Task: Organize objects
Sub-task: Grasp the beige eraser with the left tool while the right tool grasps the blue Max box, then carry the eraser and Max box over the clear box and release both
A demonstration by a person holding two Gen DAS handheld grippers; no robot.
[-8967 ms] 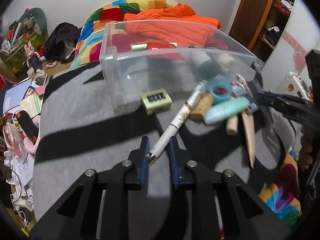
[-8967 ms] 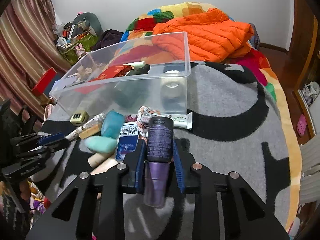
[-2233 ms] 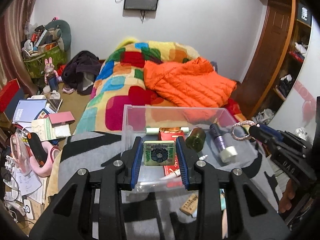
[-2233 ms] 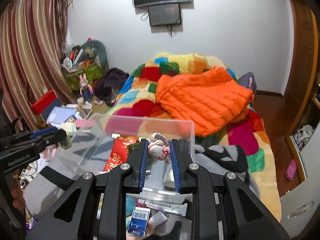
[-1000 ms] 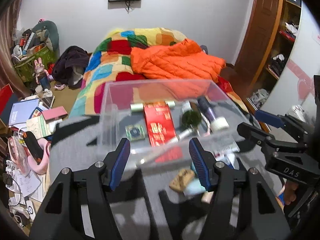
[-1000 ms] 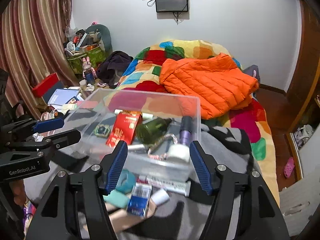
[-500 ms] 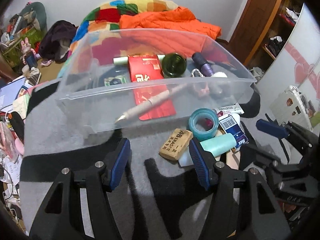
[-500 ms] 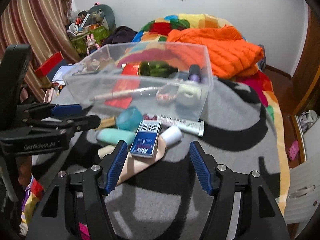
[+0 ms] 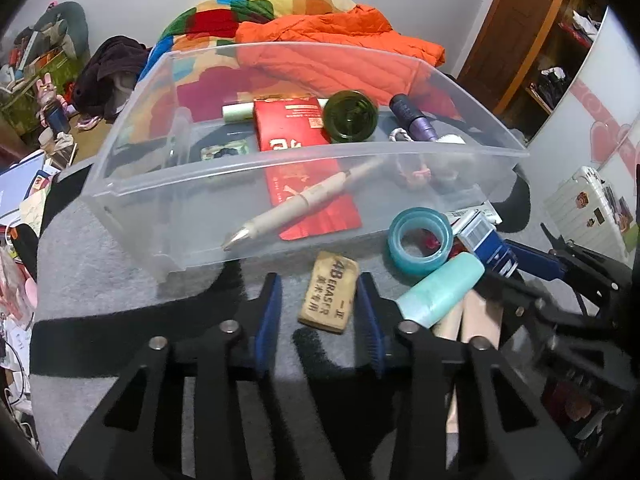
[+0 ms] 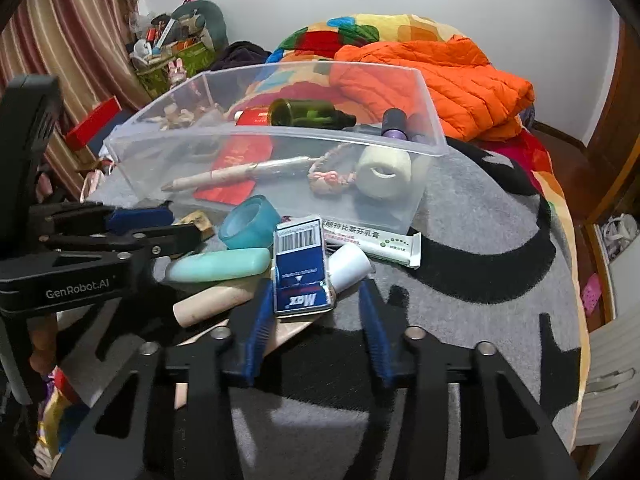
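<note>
The grey-and-black blanket (image 9: 120, 280) covers the surface that carries all items. The clear plastic bin (image 9: 300, 152) stands on it at the far side of the work area. Inside the bin lie a red packet (image 9: 296, 136), a green glass bottle (image 10: 312, 118) on its side, a purple bottle (image 10: 394, 122), a beige pen (image 9: 300, 204) set diagonally, a white tape roll (image 10: 384, 168), a braided keychain (image 10: 332, 174) just beside the roll, and a small patterned tile (image 9: 224, 152) near the left wall. In front of the bin, on the blanket, a loose cluster holds a white tube (image 10: 372, 240) against the bin's front wall, a teal tape roll (image 9: 420, 240), a mint-green tube (image 9: 440, 290), a blue box (image 10: 300, 268) with a barcode, a white cylinder (image 10: 348, 266) touching the box's right side, and a 4B eraser (image 9: 330, 292). The left claw (image 9: 324, 312) is spread, with the eraser lying between its fingers; contact with either finger cannot be confirmed. The right claw (image 10: 316, 320) is spread, with the near end of the blue box lying between its fingers. The two claws sit side by side, close to each other, at the near edge of the cluster.
</note>
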